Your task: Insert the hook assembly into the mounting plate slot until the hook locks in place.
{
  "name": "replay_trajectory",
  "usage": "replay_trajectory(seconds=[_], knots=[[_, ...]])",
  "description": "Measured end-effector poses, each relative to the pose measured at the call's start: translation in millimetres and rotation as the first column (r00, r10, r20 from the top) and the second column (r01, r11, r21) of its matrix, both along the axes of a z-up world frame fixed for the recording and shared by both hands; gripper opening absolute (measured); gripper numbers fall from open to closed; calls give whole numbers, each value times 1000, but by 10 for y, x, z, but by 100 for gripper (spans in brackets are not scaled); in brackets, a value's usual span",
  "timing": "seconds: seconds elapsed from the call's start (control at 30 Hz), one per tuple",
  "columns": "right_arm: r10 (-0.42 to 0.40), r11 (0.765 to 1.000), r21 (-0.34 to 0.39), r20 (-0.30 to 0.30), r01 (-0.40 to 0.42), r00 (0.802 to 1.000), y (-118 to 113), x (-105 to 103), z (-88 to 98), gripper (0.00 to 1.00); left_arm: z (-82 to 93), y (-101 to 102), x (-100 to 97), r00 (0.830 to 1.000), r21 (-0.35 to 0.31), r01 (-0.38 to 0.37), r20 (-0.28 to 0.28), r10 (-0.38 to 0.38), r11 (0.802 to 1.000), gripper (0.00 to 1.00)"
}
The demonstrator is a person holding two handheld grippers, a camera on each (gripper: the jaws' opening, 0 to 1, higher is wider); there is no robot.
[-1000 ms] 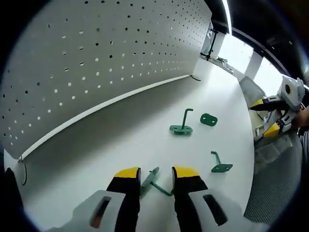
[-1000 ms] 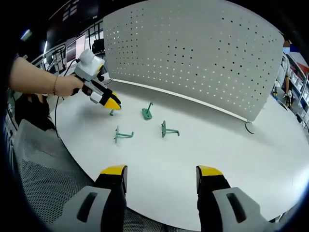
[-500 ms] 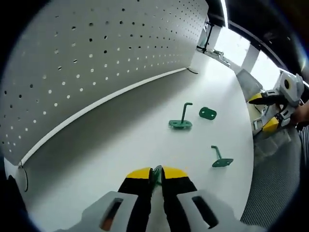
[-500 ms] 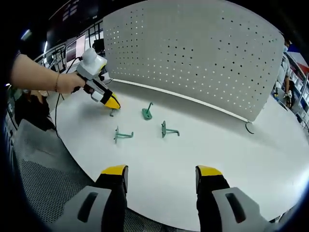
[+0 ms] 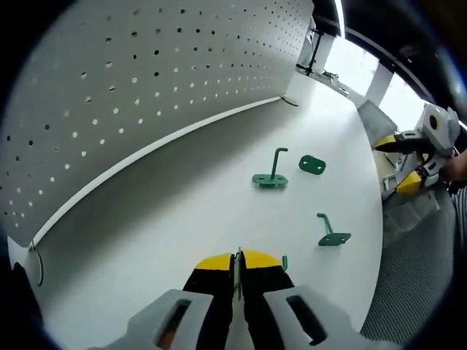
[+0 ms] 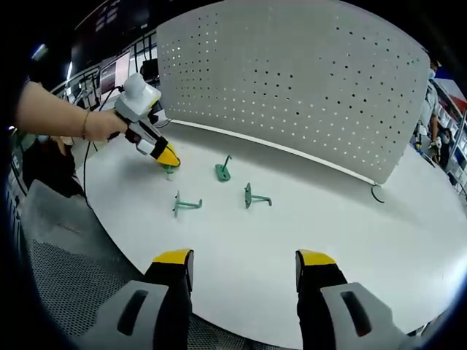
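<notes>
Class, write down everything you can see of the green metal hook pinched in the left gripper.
The green metal hook is a small painted part, largely hidden between the yellow-tipped jaws of the left gripper, which are shut on it. A thin edge shows in the gap, and a short green tip sticks out beside the right jaw. In the right gripper view it hangs from the gripper just above the white table, or touching it.

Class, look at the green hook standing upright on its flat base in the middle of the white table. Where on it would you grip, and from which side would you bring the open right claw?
Grip the upright stem of the green hook, not its flat base, which lies against the table. The stem stands clear with free space on both sides, so the jaws can straddle it. The right claw is open and faces it across bare table, so a low, level approach from the near edge is probably best.
</notes>
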State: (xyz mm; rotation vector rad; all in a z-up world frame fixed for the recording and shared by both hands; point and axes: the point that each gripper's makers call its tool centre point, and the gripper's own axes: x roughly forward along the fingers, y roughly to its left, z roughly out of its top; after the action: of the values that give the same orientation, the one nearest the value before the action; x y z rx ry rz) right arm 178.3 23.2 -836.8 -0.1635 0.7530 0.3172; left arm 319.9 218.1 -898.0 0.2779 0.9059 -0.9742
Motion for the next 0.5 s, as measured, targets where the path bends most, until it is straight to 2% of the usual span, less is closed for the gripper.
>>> replay_trajectory(seconds=[0.17, 0.37, 0.5], knots=[[5, 1000, 2, 4, -5, 1000, 9, -1, 9, 53, 113, -7, 22, 999, -26, -18, 31, 18, 1000, 2], [7, 1000, 20, 15, -7, 1000, 26, 8, 43, 53, 199, -9, 22, 998, -55, -49, 30, 50, 997, 2], [16, 999, 32, 30, -17, 999, 55, 16, 73, 53, 295, -44, -62, 997, -93, -73, 16, 74, 993, 2]])
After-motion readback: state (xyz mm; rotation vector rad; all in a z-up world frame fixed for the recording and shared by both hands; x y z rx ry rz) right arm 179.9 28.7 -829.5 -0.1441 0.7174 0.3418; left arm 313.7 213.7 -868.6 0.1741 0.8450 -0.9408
